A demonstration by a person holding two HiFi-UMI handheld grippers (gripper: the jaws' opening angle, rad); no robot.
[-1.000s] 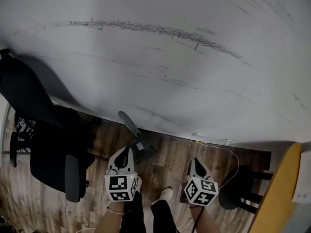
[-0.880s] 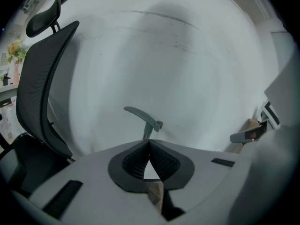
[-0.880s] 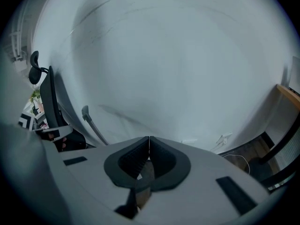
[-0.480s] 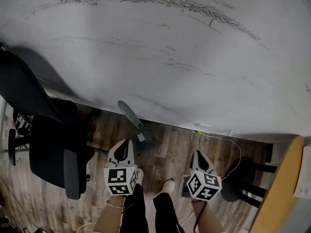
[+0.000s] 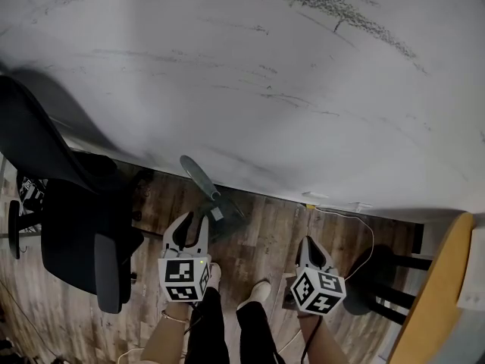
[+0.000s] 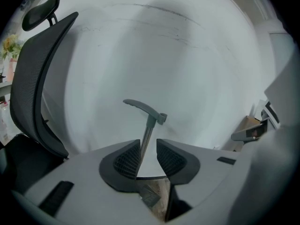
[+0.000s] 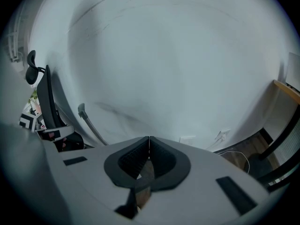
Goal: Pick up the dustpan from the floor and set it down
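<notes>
Your left gripper (image 5: 191,222) has just been opening its jaws. They stand apart now, with the thin pole of the dustpan (image 6: 146,125) between them. The dustpan stands on the wood floor (image 5: 261,241) by the white wall (image 5: 265,89), handle up. Your right gripper (image 7: 149,143) has its jaws together, with nothing in them.

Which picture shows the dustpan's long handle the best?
The left gripper view: the dustpan's handle stands close and centred between the left tool's jaws, which have just been opening. The head view shows the handle small, by the wall. The right gripper view shows the handle thin, far left.
</notes>
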